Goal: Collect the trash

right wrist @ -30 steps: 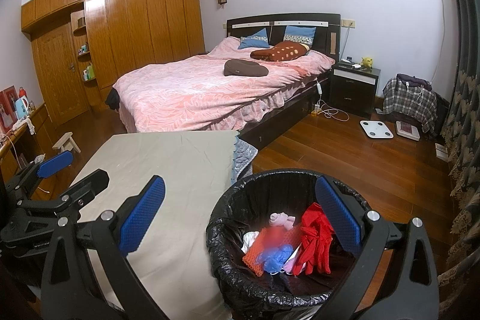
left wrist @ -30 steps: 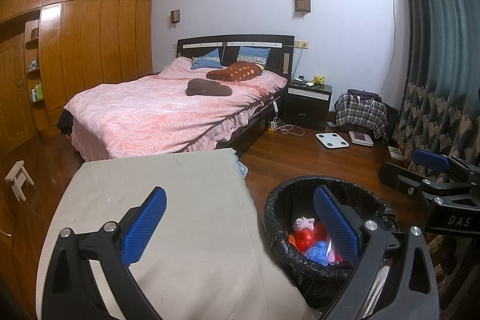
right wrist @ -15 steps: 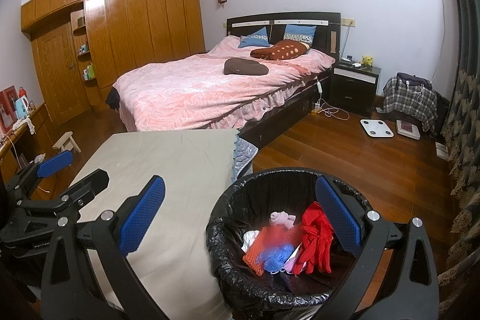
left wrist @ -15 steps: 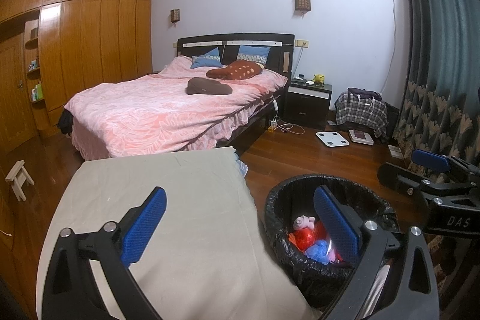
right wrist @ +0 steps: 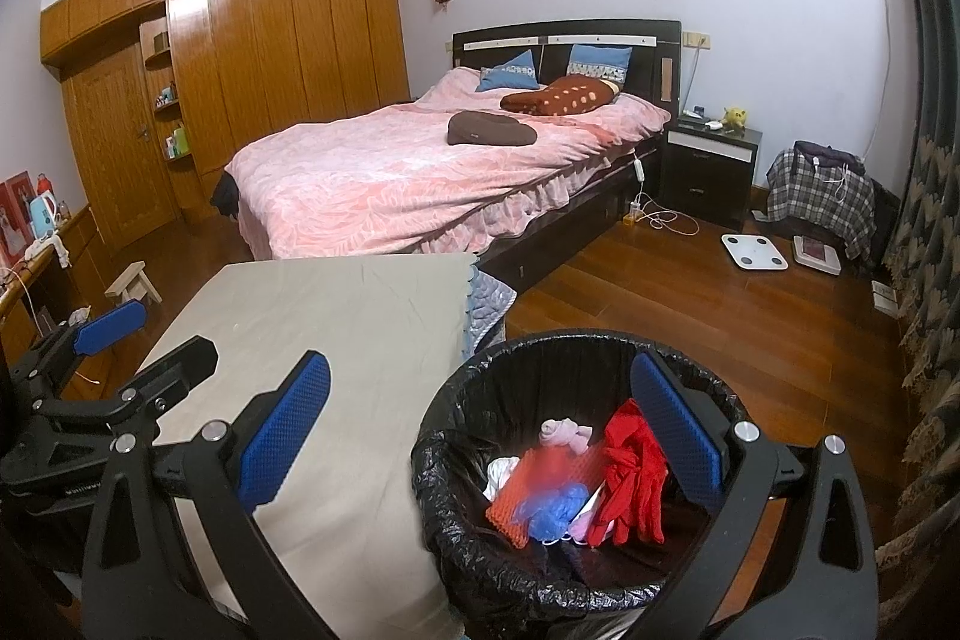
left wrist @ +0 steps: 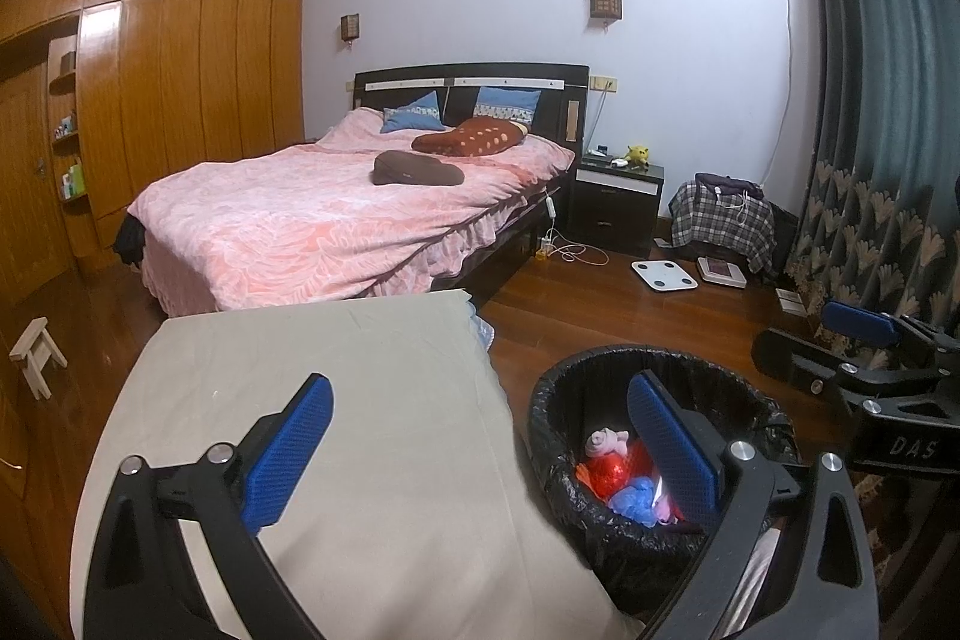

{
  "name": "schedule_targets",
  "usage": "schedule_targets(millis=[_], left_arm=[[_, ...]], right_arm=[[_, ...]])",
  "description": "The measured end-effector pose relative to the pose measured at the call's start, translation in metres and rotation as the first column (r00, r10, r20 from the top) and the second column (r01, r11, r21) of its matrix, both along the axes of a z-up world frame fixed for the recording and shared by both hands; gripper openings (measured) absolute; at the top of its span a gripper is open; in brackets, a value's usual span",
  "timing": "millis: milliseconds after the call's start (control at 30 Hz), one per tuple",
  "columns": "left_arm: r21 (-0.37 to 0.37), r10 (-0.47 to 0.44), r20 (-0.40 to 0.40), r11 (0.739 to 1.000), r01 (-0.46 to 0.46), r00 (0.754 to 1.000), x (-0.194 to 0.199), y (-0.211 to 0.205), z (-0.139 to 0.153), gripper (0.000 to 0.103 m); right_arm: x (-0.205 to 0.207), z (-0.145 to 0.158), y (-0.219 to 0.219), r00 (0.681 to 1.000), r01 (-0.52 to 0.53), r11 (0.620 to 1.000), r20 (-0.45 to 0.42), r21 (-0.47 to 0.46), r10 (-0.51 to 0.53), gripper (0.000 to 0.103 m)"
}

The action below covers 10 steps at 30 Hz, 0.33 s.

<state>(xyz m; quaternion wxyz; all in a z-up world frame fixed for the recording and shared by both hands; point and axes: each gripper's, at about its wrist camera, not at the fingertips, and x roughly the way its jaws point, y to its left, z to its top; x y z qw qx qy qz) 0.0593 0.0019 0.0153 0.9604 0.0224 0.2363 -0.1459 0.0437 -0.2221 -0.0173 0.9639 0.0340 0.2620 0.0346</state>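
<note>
A bin with a black liner (right wrist: 480, 538) stands on the floor beside the table, also in the left wrist view (left wrist: 564, 484). Inside lie a red glove (right wrist: 636, 478), an orange mesh piece (right wrist: 528, 490), blue crumpled plastic (right wrist: 555, 505) and pale pink and white scraps (right wrist: 564, 433). My left gripper (left wrist: 480, 445) is open and empty, held above the table's right edge and the bin. My right gripper (right wrist: 480, 430) is open and empty above the bin. Each gripper shows in the other's view: right (left wrist: 852, 340), left (right wrist: 114, 322).
The table under a beige cloth (left wrist: 336, 400) shows a bare top. Behind it stands a bed with a pink cover (left wrist: 336, 220), then a nightstand (left wrist: 618, 202), scales (left wrist: 663, 274) on the wood floor, a curtain (left wrist: 870, 160) at right and a small stool (left wrist: 39, 349) at left.
</note>
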Motion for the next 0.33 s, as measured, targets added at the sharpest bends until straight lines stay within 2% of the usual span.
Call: schedule_targets(millis=[333], left_arm=[[0.0, 0.0, -0.001, 1.0, 0.0, 1.0, -0.0005, -0.0004, -0.0017, 0.097]], right_arm=[[0.0002, 0.0005, -0.0001, 1.0, 0.0, 1.0, -0.001, -0.001, 0.0, 0.098]])
